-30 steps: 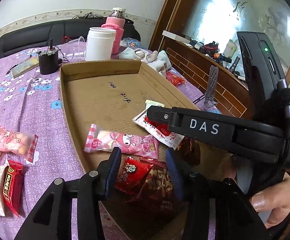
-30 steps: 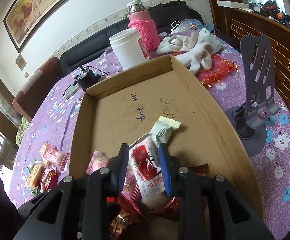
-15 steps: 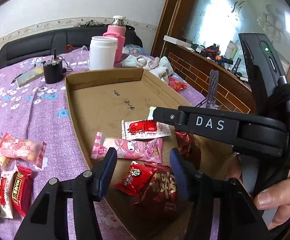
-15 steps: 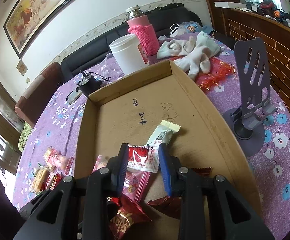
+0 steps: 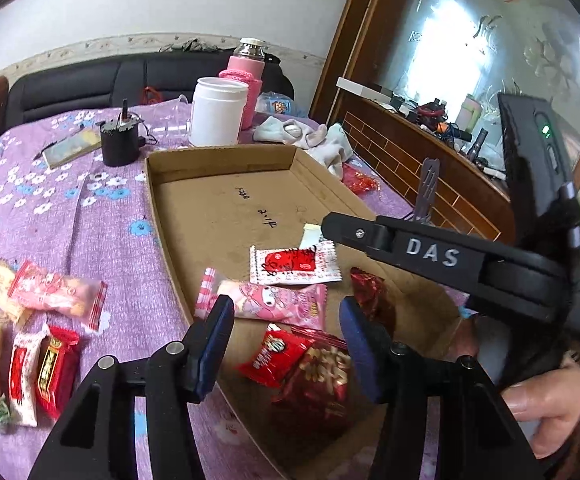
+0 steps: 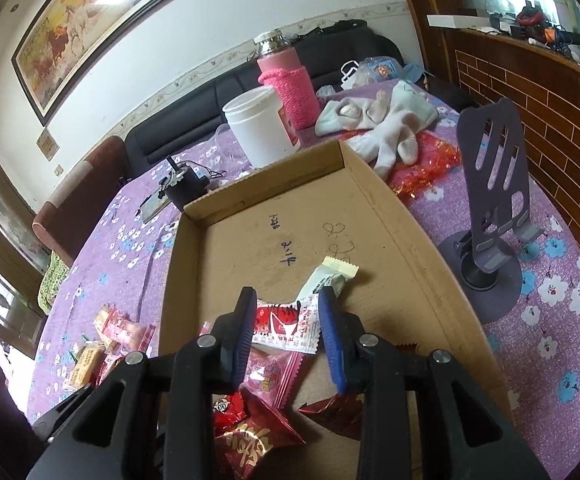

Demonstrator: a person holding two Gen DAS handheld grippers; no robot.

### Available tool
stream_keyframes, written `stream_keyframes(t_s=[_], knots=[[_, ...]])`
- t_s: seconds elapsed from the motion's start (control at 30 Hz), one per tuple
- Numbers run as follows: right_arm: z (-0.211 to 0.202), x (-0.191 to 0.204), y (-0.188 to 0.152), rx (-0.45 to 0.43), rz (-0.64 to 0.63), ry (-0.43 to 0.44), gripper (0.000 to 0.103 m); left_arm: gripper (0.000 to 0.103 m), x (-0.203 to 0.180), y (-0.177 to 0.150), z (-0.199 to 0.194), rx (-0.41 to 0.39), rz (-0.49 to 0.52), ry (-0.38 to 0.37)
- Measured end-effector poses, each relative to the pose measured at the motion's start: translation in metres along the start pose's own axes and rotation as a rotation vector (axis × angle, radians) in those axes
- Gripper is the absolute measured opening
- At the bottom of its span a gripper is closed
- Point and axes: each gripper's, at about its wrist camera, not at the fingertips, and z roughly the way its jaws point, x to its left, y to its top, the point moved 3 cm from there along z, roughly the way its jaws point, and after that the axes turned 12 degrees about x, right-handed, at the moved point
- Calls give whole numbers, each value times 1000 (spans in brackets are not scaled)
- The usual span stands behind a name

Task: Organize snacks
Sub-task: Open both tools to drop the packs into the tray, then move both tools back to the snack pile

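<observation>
Red-and-white snack packet (image 5: 294,266) now flat in cardboard tray (image 5: 218,162), formerly tilted.

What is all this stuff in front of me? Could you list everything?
cardboard box: one, brown, mid-table
snack packets in box: about six, pink, red, white, near end
snack packets on cloth: several, pink, red, tan, left of box
jar: one, white, behind box
flask: one, pink, behind jar
phone stand: one, grey, right of box
tablecloth: one, purple floral
left hand-held gripper: one, black-blue, open above box packets
right hand-held gripper: one, black-blue, red-and-white packet between its fingers
hand: one, holding right gripper
</observation>
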Motion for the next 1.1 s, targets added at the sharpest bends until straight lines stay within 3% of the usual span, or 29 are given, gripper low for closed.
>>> stream_keyframes(t_s=[0.17, 0.37, 0.47, 0.57, 0.73, 0.83, 0.97, 1.1], knots=[[-2, 1, 0, -14, -9, 4, 31, 58, 1, -7, -21, 17, -15, -19], [-5, 8, -2, -18, -25, 29, 32, 58, 18, -34, -55, 39, 11, 24], [-9, 18, -3, -34, -59, 53, 33, 64, 42, -54, -75, 32, -4, 40], [-12, 31, -7, -41, -105, 65, 33, 64, 72, -70, -93, 24, -48, 32], [-15, 64, -19, -19, -212, 117, 37, 65, 130, -94, -121, 8, -121, 126], [-14, 93, -30, 37, -255, 162, 38, 65, 153, -100, -123, 34, -111, 158], [-2, 130, -51, 198, -245, 257, 38, 65, 165, -99, -108, 104, -48, 179], [2, 157, -67, 219, -279, 241, 38, 65, 162, -94, -92, 124, 35, 237]])
